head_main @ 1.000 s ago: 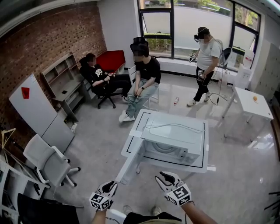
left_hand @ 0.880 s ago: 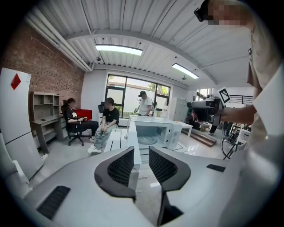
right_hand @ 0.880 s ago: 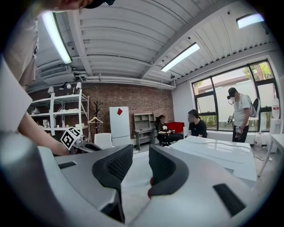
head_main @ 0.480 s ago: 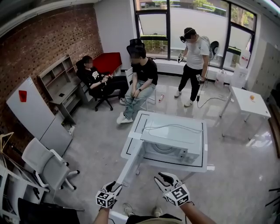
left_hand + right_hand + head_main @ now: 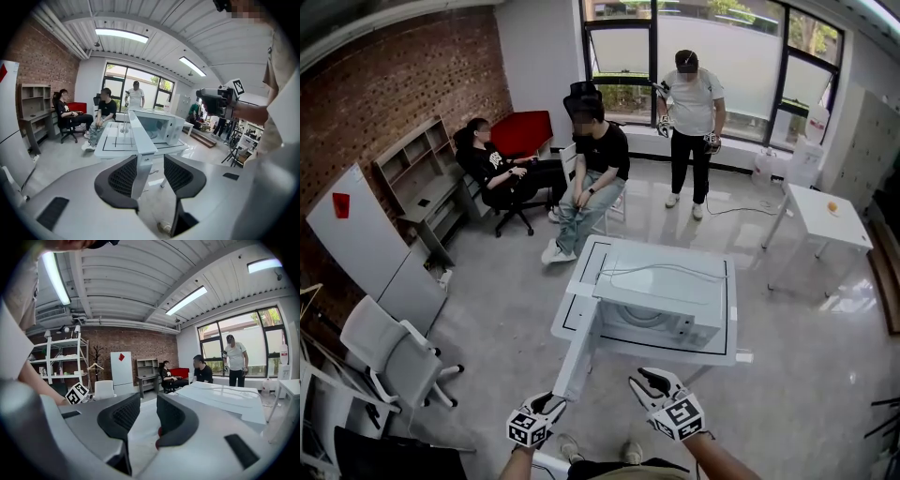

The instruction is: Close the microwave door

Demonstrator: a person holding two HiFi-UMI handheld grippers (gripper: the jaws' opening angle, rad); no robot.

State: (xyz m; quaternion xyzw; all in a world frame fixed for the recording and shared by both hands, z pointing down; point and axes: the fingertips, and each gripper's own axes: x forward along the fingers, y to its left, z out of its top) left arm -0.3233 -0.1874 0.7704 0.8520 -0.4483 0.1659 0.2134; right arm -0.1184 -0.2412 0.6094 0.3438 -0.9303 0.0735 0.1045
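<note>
A white microwave point(image 5: 661, 314) sits on a white table point(image 5: 581, 281) in the middle of the room. Its door point(image 5: 577, 361) stands open and reaches toward me at the left. In the left gripper view the door point(image 5: 140, 145) runs edge-on away to the microwave point(image 5: 161, 126). My left gripper point(image 5: 551, 405) point(image 5: 150, 176) is open, and the door's near end shows between its jaws, close to the left pad. My right gripper point(image 5: 649, 382) point(image 5: 147, 420) hangs to the right of the door, open, with nothing between its pads.
Two people sit beyond the table point(image 5: 591, 178) point(image 5: 492, 169); a third person point(image 5: 686, 122) stands by the window. A white office chair point(image 5: 389, 352) is at the left, a small white table point(image 5: 820, 216) at the right, and a shelf desk point(image 5: 417, 183) by the brick wall.
My left gripper's jaws have spread and it has dropped slightly toward the door's end. The right gripper has stayed put. The standing person has walked left along the window.
</note>
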